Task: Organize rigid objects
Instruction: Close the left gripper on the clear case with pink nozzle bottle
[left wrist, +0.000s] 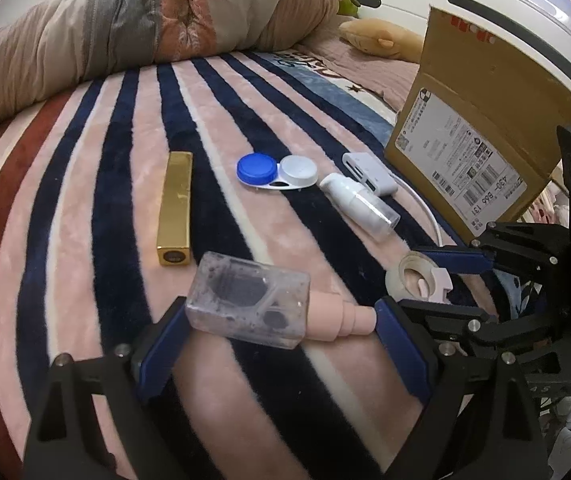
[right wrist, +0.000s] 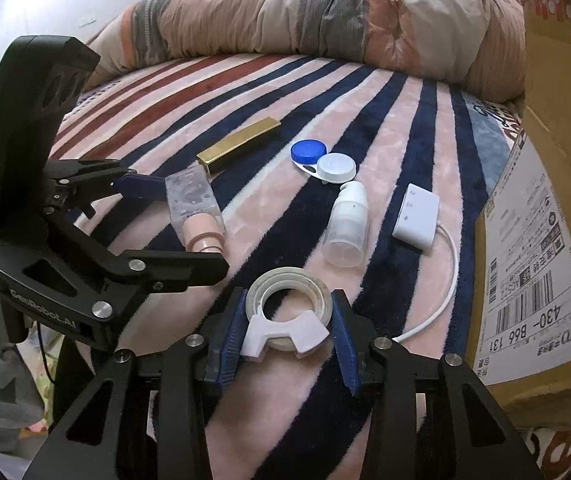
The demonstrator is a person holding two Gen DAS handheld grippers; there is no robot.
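My left gripper (left wrist: 279,320) is shut lengthwise on a clear spray bottle (left wrist: 245,300) with a pink nozzle: one blue pad touches its base, the other the nozzle tip. The right wrist view shows this bottle (right wrist: 193,208) tilted between those fingers. My right gripper (right wrist: 288,322) is shut on a clear tape roll (right wrist: 289,280) in a pale pink dispenser, and the roll (left wrist: 415,276) shows at the right of the left wrist view. On the striped blanket lie a gold bar-shaped box (left wrist: 175,208), a blue-and-white lens case (left wrist: 277,172), a white pump bottle (left wrist: 359,204) and a white adapter (left wrist: 369,170) with its cable.
An open cardboard box (right wrist: 545,200) with a shipping label stands at the right edge of the bed, close to the adapter cable. A rolled duvet (right wrist: 325,12) lies across the far side. A plush toy (left wrist: 381,38) rests behind the box.
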